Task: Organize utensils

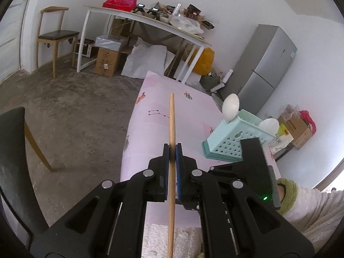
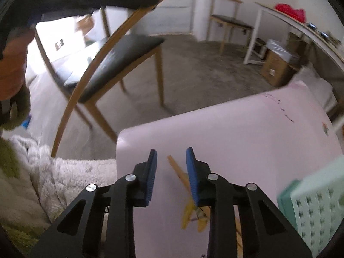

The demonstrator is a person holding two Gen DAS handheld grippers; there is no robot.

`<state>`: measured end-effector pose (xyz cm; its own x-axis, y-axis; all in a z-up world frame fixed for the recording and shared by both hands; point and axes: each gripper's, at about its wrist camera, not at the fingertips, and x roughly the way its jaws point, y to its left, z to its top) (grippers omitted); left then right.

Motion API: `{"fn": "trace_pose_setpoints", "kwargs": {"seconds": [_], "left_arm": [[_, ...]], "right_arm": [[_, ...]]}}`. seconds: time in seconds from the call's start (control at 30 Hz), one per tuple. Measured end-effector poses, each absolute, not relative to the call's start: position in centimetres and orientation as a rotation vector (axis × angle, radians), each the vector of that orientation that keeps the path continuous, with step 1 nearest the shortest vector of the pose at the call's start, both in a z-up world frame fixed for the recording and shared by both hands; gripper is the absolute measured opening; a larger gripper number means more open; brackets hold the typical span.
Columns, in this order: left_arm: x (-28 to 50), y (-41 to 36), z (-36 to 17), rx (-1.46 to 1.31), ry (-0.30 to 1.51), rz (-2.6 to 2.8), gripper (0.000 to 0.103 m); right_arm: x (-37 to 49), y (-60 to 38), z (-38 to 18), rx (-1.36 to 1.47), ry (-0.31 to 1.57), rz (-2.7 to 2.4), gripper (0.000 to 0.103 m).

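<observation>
In the left wrist view my left gripper [image 1: 172, 148] is shut on a thin wooden chopstick [image 1: 172, 118], which points away over the pink table [image 1: 150, 129]. To its right stands a mint perforated utensil holder [image 1: 228, 144] with two white spoons [image 1: 231, 106] sticking out. In the right wrist view my right gripper [image 2: 171, 152] points down at the table with its blue pads apart. A second wooden chopstick [image 2: 177, 168] lies on the pink cloth below the gap, untouched by the pads. A yellow utensil [image 2: 188, 212] lies beside it. The holder [image 2: 311, 204] is at the right edge.
A chair with a black seat [image 2: 120, 64] stands close to the table's corner [image 2: 120, 135]. A person's fleecy white sleeve [image 1: 318, 210] reaches in from the right. Farther off are a cluttered white table [image 1: 150, 19], cardboard boxes [image 1: 106, 61] and a grey fridge [image 1: 264, 64].
</observation>
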<state>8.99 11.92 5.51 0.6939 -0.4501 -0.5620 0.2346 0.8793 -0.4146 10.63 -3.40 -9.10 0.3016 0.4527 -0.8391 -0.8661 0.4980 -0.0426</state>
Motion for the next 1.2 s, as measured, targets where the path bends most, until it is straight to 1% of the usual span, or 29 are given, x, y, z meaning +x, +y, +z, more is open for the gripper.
{"fn": "trace_pose_setpoints", "kwargs": {"seconds": [0.07,0.17,0.27,0.4,0.57,0.73,0.83,1.07,1.2], "left_arm": [[9.1,12.2,5.3,-0.332,0.708,-0.384,0.005],[9.1,12.4,5.3,-0.337,0.704,-0.377,0.005],[9.2,12.6,5.3,-0.339,0.698,-0.372,0.005],[9.3,12.7,5.7,-0.34,0.685,-0.374,0.005],[9.4,12.6,6.5,-0.339,0.659,-0.388,0.005],[9.5,11.9,7.5,-0.316,0.629,-0.404,0.005],[9.7,11.4,8.2,-0.314,0.615,-0.427,0.005],[10.0,9.2,10.6,-0.275,0.553,-0.493,0.005],[10.5,7.7,12.1,-0.285,0.523,-0.557,0.005]], "right_arm": [[11.4,-3.0,-9.6,-0.59,0.889,0.946,0.015],[11.8,-3.0,-9.6,-0.575,0.899,0.97,0.006],[11.8,-3.6,-8.7,-0.57,0.87,0.96,0.006],[11.6,-5.2,-6.4,-0.497,0.821,0.93,0.005],[11.6,-9.6,-1.5,-0.304,0.722,0.838,0.005],[10.0,-17.3,3.8,-0.043,0.574,0.67,0.005],[8.6,-21.4,5.6,0.088,0.495,0.58,0.005],[5.7,-27.0,7.3,0.257,0.369,0.446,0.005],[4.1,-28.9,7.6,0.296,0.322,0.406,0.004]]}}
